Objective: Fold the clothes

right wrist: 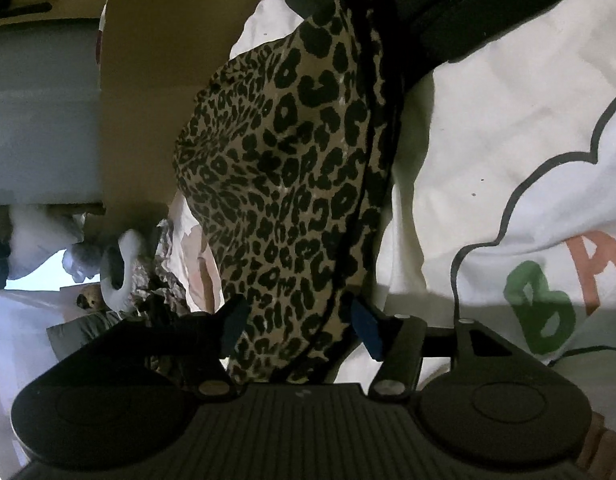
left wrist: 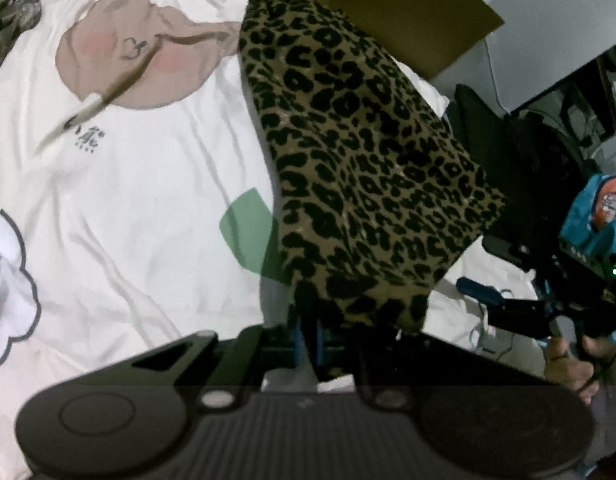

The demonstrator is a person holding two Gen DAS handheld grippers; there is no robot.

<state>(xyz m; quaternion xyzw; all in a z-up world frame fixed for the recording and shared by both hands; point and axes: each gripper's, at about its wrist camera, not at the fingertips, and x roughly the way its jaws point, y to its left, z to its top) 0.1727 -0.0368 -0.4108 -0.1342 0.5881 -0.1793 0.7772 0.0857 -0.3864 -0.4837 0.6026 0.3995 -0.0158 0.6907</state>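
Left wrist view shows the leopard-print garment (left wrist: 360, 152) hanging in the air above the white printed bedsheet (left wrist: 127, 184), with its lower edge clamped in the left gripper (left wrist: 312, 344), whose jaws are pressed together on the cloth. To do this step well, I think the left gripper should keep its firm pinch. The right gripper (right wrist: 299, 328) should take a free edge or corner before anything is lowered; its jaws stand apart, the fabric passes between the blue pads (right wrist: 366, 328), and I cannot see them pressing it. The garment is thin and soft, tan with black spots and a dark trim (right wrist: 372, 128) along one side, and it looks bunched, not flat. A brown cardboard sheet (left wrist: 408, 4) lies behind it.
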